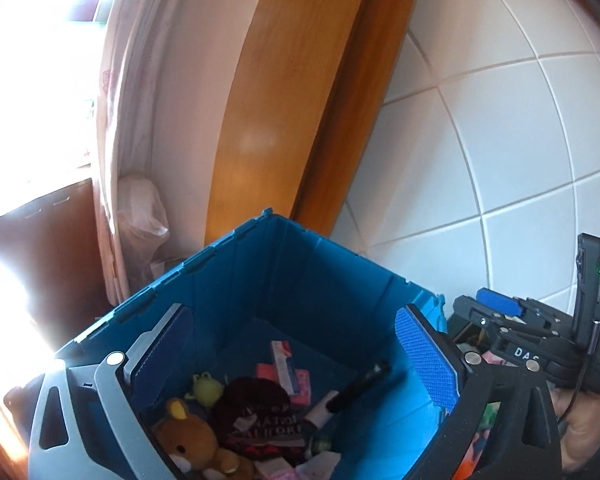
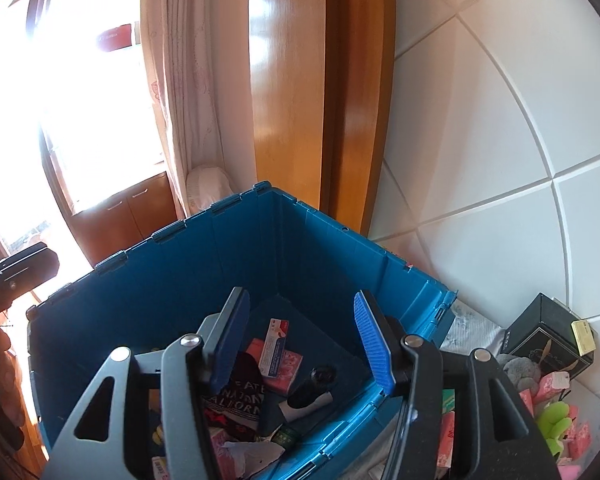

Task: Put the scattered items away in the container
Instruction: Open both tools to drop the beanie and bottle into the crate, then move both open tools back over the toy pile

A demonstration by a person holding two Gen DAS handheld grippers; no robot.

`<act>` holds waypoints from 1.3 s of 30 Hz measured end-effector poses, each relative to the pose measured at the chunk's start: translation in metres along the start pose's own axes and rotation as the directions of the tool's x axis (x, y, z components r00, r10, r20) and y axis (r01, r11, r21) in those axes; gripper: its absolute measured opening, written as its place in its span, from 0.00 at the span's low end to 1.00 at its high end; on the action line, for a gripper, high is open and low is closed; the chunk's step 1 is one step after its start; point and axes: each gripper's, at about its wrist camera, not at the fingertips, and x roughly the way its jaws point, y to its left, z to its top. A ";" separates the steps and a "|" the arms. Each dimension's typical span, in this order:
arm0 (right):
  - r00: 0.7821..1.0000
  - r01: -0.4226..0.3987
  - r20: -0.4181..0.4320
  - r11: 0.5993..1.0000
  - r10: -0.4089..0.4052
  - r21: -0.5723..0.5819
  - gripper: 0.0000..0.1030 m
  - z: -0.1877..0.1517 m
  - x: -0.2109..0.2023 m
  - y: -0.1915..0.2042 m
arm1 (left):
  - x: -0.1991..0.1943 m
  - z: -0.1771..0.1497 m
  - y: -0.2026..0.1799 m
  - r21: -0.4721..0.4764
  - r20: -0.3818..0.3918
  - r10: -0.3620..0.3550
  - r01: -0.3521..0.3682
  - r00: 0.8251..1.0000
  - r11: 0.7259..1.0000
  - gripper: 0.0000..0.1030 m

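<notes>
Hovering above the blue crate [image 1: 300, 276], the left claw [image 1: 300, 360] and right claw [image 2: 300, 340] both gape empty, a teddy bear [image 1: 188, 440] lying below the left one.

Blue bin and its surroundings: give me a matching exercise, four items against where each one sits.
Items:
1. teddy bear
2. green frog toy
3. black gift box
4. plastic bag

Places:
A. outside the blue bin, to its right, by the tiled wall
B. in the bin, beside the dark printed cloth
C. behind the bin, at the foot of the curtain
D. in the bin, just beyond the bear

Pairs: 1-B, 2-D, 3-A, 4-C
</notes>
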 end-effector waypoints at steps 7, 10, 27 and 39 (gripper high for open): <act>1.000 0.013 0.002 0.999 -0.013 0.033 0.52 -0.008 -0.015 -0.013 | -0.002 -0.006 -0.011 0.017 -0.008 -0.014 0.014 1.000 1.000 0.99; 1.000 0.025 0.009 0.999 -0.025 0.046 0.52 -0.014 -0.023 -0.020 | -0.008 -0.010 -0.021 0.026 -0.011 -0.023 0.023 1.000 0.999 0.99; 0.996 0.085 0.030 0.986 -0.090 0.146 0.52 -0.070 -0.083 -0.067 | -0.020 -0.032 -0.095 0.111 -0.038 -0.090 0.094 0.995 0.989 0.99; 0.982 0.174 0.023 0.947 -0.187 0.271 0.53 -0.147 -0.165 -0.138 | -0.028 -0.068 -0.197 0.193 -0.099 -0.186 0.202 0.978 0.960 0.99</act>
